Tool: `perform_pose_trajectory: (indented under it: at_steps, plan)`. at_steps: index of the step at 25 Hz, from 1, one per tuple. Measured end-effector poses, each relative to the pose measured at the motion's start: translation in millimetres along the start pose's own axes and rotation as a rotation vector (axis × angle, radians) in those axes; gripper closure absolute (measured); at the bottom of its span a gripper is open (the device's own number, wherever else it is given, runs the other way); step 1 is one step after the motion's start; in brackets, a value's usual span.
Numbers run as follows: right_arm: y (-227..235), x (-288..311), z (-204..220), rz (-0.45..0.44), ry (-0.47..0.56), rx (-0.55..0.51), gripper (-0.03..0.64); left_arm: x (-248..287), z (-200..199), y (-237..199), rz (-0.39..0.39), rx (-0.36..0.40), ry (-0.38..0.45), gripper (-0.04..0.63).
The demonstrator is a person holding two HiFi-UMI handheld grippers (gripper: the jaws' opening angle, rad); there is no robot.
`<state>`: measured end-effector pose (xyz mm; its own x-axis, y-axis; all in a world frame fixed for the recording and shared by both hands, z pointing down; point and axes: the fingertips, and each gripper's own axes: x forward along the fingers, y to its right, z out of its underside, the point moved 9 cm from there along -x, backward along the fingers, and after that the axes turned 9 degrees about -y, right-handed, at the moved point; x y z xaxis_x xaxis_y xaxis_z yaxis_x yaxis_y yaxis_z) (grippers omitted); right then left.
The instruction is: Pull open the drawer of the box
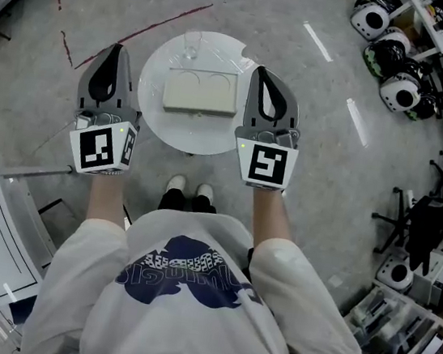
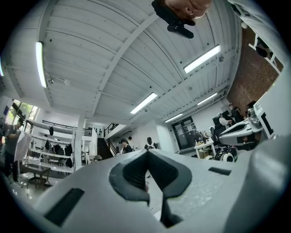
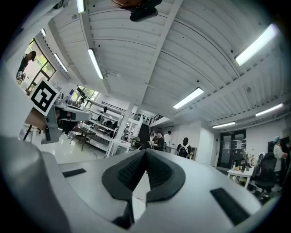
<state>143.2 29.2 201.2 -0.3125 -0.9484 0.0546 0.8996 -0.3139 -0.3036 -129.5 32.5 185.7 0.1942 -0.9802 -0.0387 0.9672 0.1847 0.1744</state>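
Closest to the head camera is my white shirt with its dark blue print [image 1: 179, 276], and past it my bare forearms [image 1: 107, 197] run out to the two grippers. What I'm after, the flat cream rectangular box [image 1: 201, 92] with two round dips in its lid, sits at the middle of the small round white table [image 1: 151, 121], long side towards me. Its drawer front [image 1: 200, 112] faces the table's near edge and looks fully shut. There may be a small pull at its centre, but it is too small to tell. A clear drinking glass [image 1: 192, 44] stands just behind the box, by the far edge.

The left gripper [image 1: 118, 51] hovers off the table's left edge and the right gripper [image 1: 262, 73] by its right edge, flanking the box without touching it. Both have their fingers pressed together on nothing, and both gripper views show only white ceiling [image 2: 91, 68] and room, so they point away from the work.

To do this well I'd tip one gripper down, spread its fingers and come in low at the near edge to pinch the pull squarely. The box looks light, so I'd steady its lid with the other gripper, then draw straight towards me, slowly.
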Motion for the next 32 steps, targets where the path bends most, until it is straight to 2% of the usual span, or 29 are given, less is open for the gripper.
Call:
perform_pose_trajectory:
  at_steps: [5,14,16,17,19,24,32]
  plan:
    - [-2,2,9,-0.011,-0.021,0.022,0.62,1,7,3,0.009,-0.023,-0.014,0.588]
    - [23,-6,29,-0.101,-0.053,0.278,0.618,-7,22,-4,0.052,-0.115,-0.103,0.588]
    - [28,-7,31,-0.125,-0.059,0.306,0.424,-9,26,-5,0.062,-0.138,-0.125,0.581]
    - [30,-8,33,-0.126,-0.063,0.31,0.41,-9,28,-5,0.066,-0.148,-0.137,0.569]
    - [32,-11,35,-0.114,-0.069,0.298,0.373,-11,32,-5,0.067,-0.16,-0.16,0.488]
    - [35,-16,39,-0.104,-0.079,0.289,0.351,-17,39,-2,0.045,-0.175,-0.2,0.433]
    - [42,-19,50,-0.134,-0.086,0.301,0.35,-22,55,11,0.035,-0.181,-0.291,0.431]
